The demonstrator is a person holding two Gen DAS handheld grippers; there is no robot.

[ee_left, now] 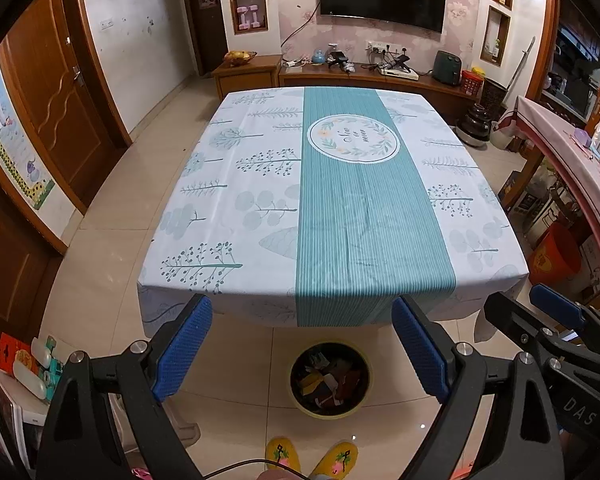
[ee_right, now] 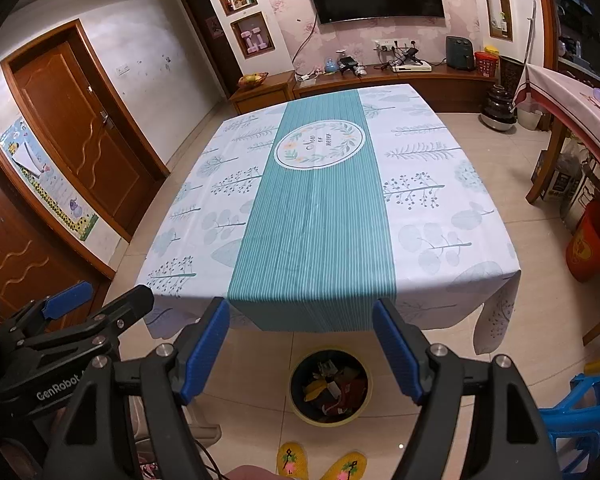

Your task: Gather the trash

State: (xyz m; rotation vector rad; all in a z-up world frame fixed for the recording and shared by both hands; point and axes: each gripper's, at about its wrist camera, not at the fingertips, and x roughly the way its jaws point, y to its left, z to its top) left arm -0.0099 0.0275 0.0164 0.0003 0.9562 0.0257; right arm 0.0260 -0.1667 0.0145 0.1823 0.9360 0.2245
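We hold the left gripper [ee_left: 302,346] and the right gripper [ee_right: 301,350] side by side in front of the near edge of the tabletop [ee_left: 260,184]. Both have their blue pads spread wide apart, with nothing between them. The tabletop carries a white cloth with tree prints and a teal stripe down its middle. The trash [ee_left: 329,380], a heap of coloured scraps, lies inside the round bin [ee_left: 298,400] on the tiled floor just below that edge. Our yellow slippers [ee_right: 291,460] stand near the bin.
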